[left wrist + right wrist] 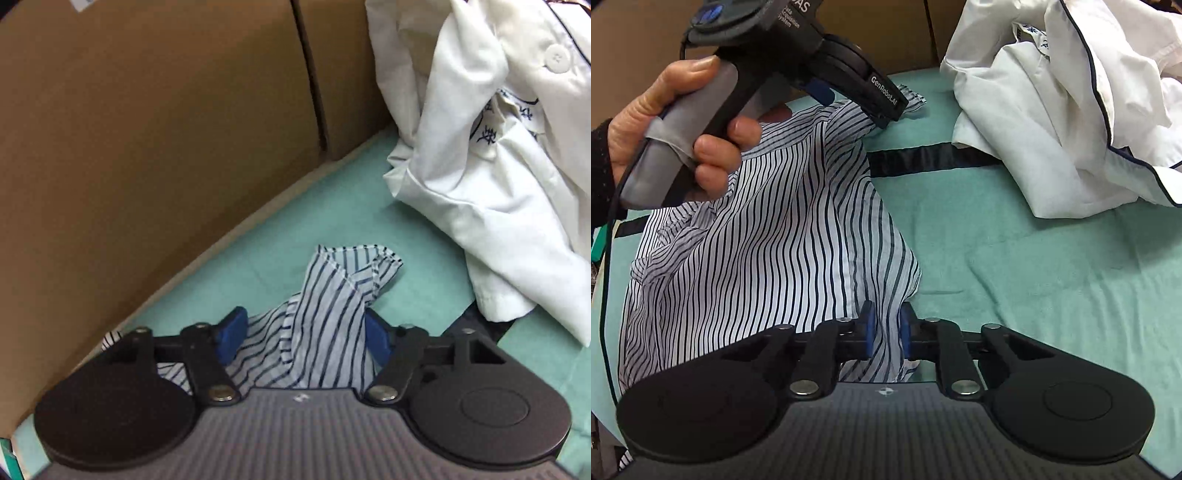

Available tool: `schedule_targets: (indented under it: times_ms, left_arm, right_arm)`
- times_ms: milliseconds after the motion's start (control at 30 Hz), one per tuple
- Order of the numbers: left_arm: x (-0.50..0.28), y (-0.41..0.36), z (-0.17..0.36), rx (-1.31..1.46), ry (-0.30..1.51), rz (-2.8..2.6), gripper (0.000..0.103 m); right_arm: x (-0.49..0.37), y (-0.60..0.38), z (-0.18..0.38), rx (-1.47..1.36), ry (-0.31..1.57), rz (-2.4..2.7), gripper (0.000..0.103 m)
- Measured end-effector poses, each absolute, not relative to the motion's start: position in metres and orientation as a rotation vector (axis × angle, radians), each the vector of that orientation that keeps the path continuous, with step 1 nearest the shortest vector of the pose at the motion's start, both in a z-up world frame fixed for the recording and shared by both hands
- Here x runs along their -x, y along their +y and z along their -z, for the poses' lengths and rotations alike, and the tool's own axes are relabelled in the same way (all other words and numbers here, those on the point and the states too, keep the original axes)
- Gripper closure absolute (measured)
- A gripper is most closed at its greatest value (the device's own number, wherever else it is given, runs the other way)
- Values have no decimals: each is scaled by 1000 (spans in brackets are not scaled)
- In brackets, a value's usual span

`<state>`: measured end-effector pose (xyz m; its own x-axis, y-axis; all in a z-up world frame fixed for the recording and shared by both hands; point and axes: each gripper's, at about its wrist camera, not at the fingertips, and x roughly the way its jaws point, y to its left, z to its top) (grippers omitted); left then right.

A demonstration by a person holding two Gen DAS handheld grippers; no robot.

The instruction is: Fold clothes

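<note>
Two grippers on one striped shirt (768, 236), spread over green cloth (1052, 277). My right gripper (886, 334): blue pads nearly together, pinching shirt hem at 6 o'clock. My left gripper (306, 336): fingers wide apart, bunched striped fabric lying between them, not clamped. White garment (491, 177) heaped at 2 o'clock, just beside shirt. Cardboard box (155, 129) at 10 o'clock

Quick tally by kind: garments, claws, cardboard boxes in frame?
Garments: 2, a striped shirt and a white coat
Claws: 2, the left claw open around striped fabric and the right claw shut on the shirt
Cardboard boxes: 2, a left box and a right box
Total: 6
</note>
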<state>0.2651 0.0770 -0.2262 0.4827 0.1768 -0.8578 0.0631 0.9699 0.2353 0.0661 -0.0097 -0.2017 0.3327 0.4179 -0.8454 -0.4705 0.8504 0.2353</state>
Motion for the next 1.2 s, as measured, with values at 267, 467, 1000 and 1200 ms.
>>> schedule_targets:
  times_ms: [267, 467, 1000, 1200]
  left_arm:
    - [-257, 93, 214, -206, 1035, -72, 103]
    - [-210, 142, 178, -126, 963, -88, 103]
    - [-135, 259, 188, -34, 965, 45, 101]
    - [-129, 289, 213, -17, 1017, 28, 88]
  right_arm:
    - [-61, -14, 186, 34, 1044, -617, 102]
    - [-41, -5, 159, 58, 1000, -737, 102]
    - [58, 116, 164, 120, 1071, -834, 99]
    - [82, 136, 180, 125, 1113, -780, 74]
